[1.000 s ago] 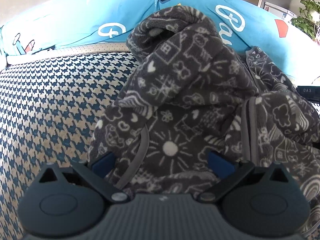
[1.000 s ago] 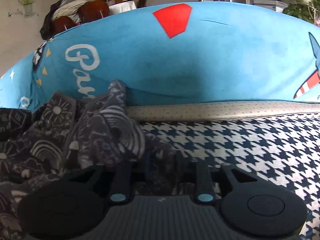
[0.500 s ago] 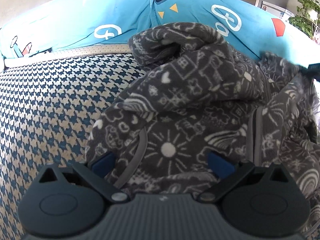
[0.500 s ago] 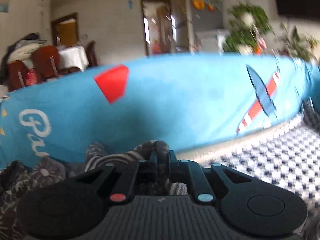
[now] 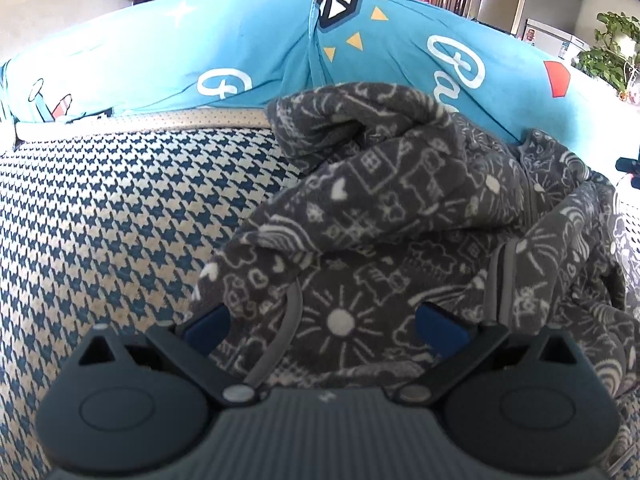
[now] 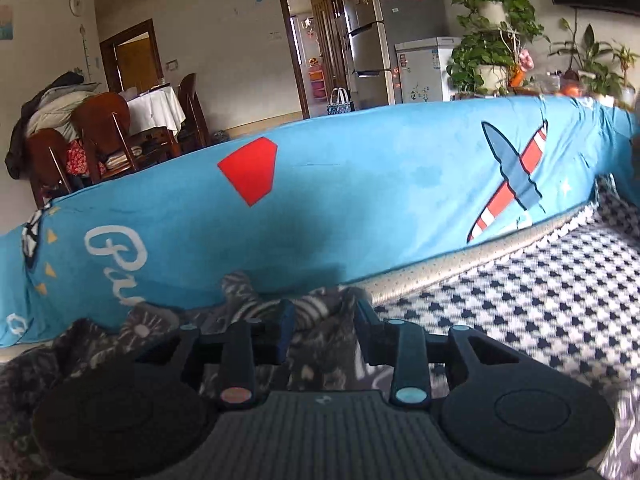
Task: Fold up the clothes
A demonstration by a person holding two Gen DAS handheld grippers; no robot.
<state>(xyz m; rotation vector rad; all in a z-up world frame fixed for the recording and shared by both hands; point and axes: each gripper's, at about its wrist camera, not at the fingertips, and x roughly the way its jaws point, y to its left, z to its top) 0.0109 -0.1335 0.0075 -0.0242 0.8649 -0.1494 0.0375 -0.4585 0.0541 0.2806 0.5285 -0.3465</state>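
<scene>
The grey patterned garment (image 5: 384,216) is heaped between the wide-spread left gripper (image 5: 326,326); bare houndstooth sofa seat (image 5: 120,208) lies leftward; the right gripper (image 6: 324,320) is opening, fabric between its jaws unpressed.

Left wrist view: close, angled steeply down over grey patterned garment (image 5: 380,216) on houndstooth sofa seat (image 5: 100,208)
Right wrist view: shallower tilt, facing across blue sofa cover (image 6: 360,200) into room beyond
Shared: garment, blue cover, houndstooth seat, fridge (image 6: 366,36), plants
</scene>
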